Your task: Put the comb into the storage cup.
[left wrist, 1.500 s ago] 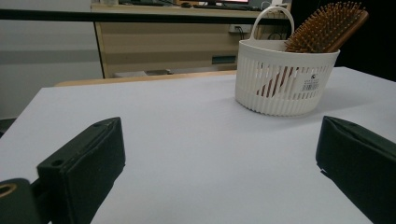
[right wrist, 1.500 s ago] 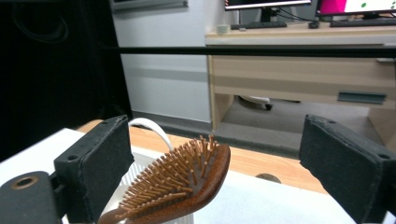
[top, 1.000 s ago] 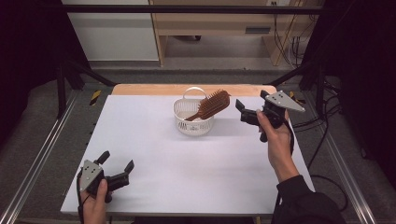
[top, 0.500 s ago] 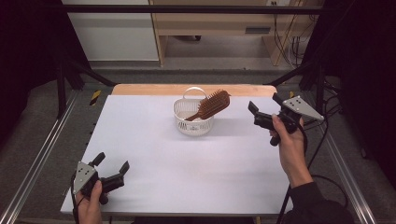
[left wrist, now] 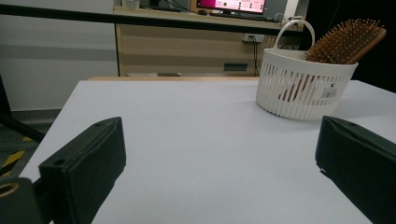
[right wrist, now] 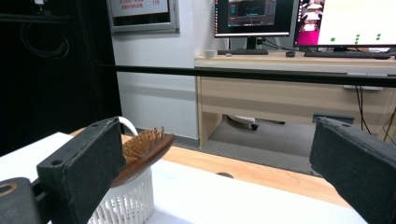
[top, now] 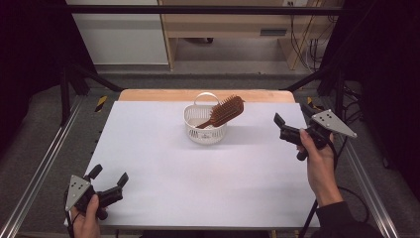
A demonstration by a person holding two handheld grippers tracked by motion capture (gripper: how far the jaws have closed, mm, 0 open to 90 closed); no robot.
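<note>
1. A round white slotted plastic basket (top: pixel 205 128) with a loop handle stands on the white tabletop (top: pixel 163 163), toward its far edge.
2. A brown wooden paddle hairbrush (top: pixel 224 111) leans inside the basket, handle down, with its bristled head sticking out over the rim on the basket's right.
3. The left hand-held gripper (top: pixel 108 184) sits well nearer than the basket and to its left, low over the tabletop, jaws spread wide and empty.
4. The right hand-held gripper (top: pixel 292 119) hangs to the right of the basket, well apart from it, jaws wide and holding nothing.
</note>
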